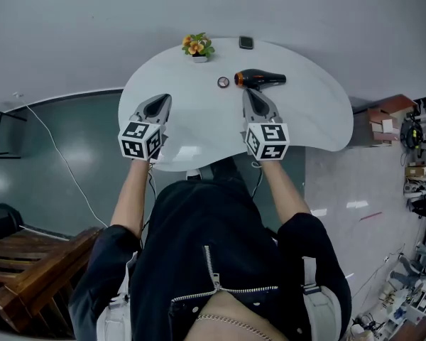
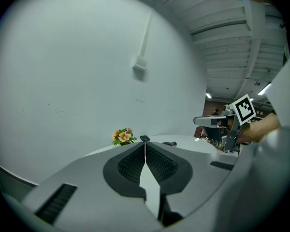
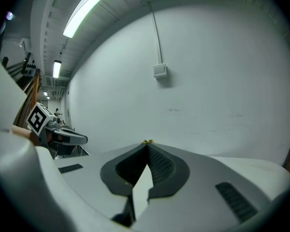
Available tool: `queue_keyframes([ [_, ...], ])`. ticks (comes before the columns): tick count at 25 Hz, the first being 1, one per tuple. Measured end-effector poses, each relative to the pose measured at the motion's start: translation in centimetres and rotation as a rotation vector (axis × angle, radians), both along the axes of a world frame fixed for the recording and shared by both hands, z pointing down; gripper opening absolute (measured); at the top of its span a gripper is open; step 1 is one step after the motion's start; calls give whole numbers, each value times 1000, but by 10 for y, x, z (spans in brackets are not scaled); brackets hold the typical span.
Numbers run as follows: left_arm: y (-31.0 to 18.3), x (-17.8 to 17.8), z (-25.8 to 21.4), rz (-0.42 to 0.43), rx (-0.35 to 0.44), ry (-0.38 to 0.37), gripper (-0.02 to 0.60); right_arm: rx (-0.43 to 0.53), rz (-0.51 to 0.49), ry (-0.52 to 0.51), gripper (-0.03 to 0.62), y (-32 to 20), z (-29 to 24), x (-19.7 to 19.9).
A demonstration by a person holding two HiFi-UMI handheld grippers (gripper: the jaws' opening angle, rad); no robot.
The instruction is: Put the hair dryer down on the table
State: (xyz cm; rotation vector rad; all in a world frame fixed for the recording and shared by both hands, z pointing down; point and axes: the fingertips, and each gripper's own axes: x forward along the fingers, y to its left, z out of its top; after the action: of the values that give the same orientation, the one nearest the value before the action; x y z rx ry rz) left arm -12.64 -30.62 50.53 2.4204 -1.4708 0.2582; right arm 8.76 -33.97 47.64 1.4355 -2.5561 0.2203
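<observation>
- Since it lies on its side on the tabletop [image 1: 305,112], the hair dryer [image 1: 259,79] rests where the task wants it, bearing its own weight
- Right hand-held gripper [image 1: 250,93] just short of it, jaws pressed together, empty
- Left hand-held gripper [image 1: 163,99] well apart, likewise closed on nothing, probably idle
</observation>
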Motion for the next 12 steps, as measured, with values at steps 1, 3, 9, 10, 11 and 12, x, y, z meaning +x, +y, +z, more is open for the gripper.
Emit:
queue_keyframes([
  [1, 1, 0, 1, 1, -1, 0, 21, 0, 2, 1, 3, 1, 1, 0],
  [3, 2, 1, 2, 4, -4, 1, 21, -2, 5, 0, 3, 3, 2, 2],
  [9, 3, 6, 5, 21, -10, 3, 21, -7, 23, -4, 3, 9, 5, 8],
  [10, 3, 6, 5, 23, -12, 3, 21, -7, 26, -4, 3, 9, 5, 8],
  [11, 3, 7, 6, 25, -14, 3, 21, -7, 28, -5, 3, 9, 5, 9],
  [12, 3, 7, 6, 28, -15, 3, 21, -8, 31, -6, 3, 9, 5, 9],
])
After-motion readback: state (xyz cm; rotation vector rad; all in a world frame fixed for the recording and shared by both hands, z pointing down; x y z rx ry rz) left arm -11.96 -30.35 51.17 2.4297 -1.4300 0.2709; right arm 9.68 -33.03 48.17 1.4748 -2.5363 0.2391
